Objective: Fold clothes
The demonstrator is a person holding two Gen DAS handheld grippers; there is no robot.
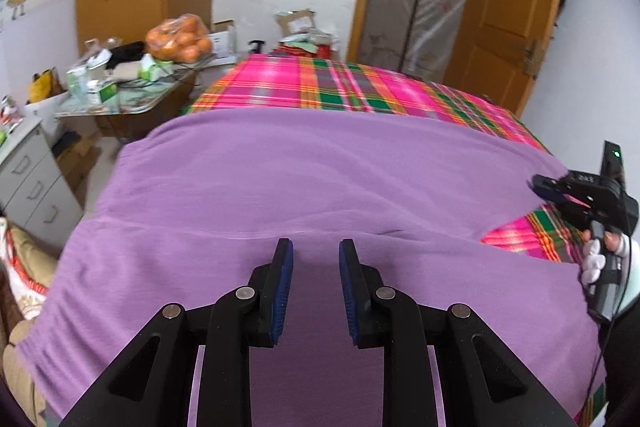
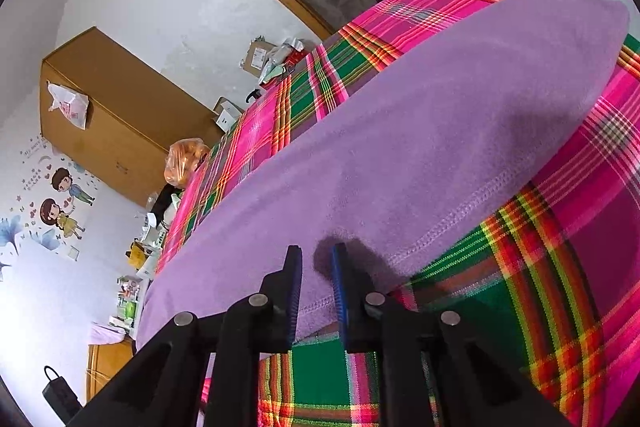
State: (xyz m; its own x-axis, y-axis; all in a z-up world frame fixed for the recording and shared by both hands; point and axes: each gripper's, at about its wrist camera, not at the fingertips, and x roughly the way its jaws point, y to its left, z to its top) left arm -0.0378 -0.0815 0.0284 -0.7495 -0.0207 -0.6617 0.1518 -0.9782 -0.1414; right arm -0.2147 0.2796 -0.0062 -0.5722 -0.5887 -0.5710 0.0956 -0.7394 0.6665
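- On plaid bedspread [image 1: 360,83]: purple garment [image 1: 304,179] spread broad, lying crosswise.
- Left gripper [image 1: 316,247]: jaws apart, hovering over cloth, gripping nothing.
- Right gripper [image 2: 316,255]: jaws apart, straddling stitched hem [image 2: 472,215] at 3 o'clock.
- Best pinching hem only, never bedspread beneath; lifting both ends level.
- Cluttered side table [image 1: 120,107] at 10 o'clock, clear of cloth.

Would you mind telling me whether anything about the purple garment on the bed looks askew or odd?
Nothing stands out. The purple garment lies fairly flat on the plaid bedspread, with only soft wrinkles. Both grippers have open jaws and hold nothing.
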